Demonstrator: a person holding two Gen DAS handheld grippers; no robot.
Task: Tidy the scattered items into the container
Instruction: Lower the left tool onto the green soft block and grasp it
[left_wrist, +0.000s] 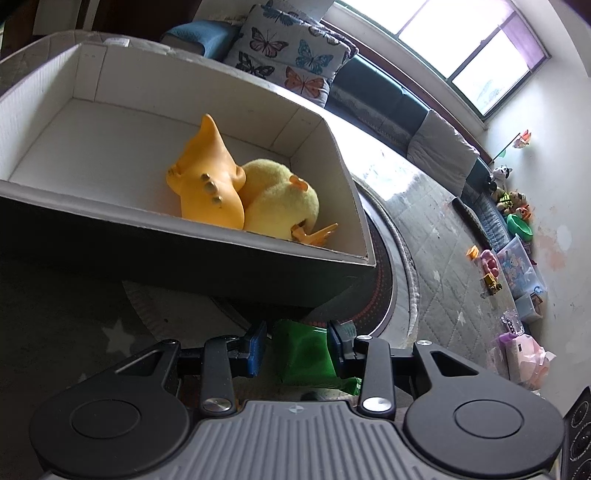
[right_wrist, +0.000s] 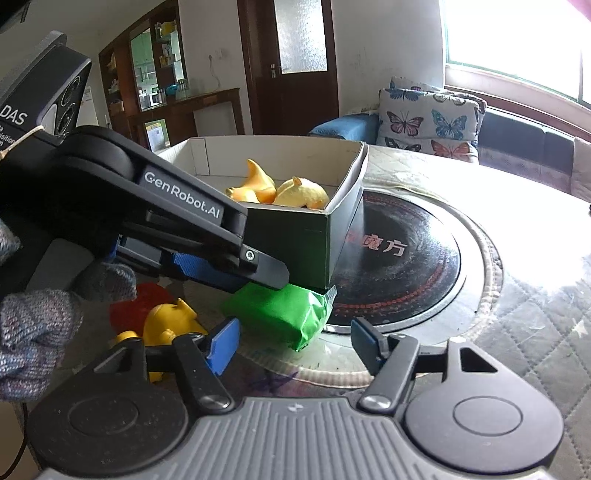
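Your left gripper was clamped on green packet, lower centre, box right above it in frame. Right gripper hung partly open, empty; packet's long axis ran left-right, box rim was next hurdle imo.

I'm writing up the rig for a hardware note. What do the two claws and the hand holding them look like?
Both claws, left claw and right claw, have black linkage arms, blue ribbed pads and a grey ribbed body. The left one carries white "GenRobot.AI" lettering on its side, seen from the right wrist. The hand wears a grey-blue knitted glove.
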